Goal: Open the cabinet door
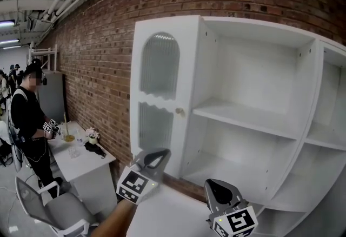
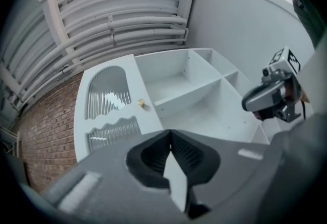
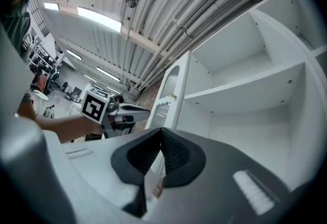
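Both left gripper and right gripper, jaws pressed together, face open cabinet door beside desk.

Head view: we face the white cabinet from close by. Both gripper views: we look upward along the jaws (wide-angle, low); all three share the cabinet's shelves.

A person stands at a table beside the brick wall.

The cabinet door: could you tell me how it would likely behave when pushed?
The cabinet door looks a rigid panel, so it should swing, not flex. Its ribbed panes may be fragile. The small round knob could slip.
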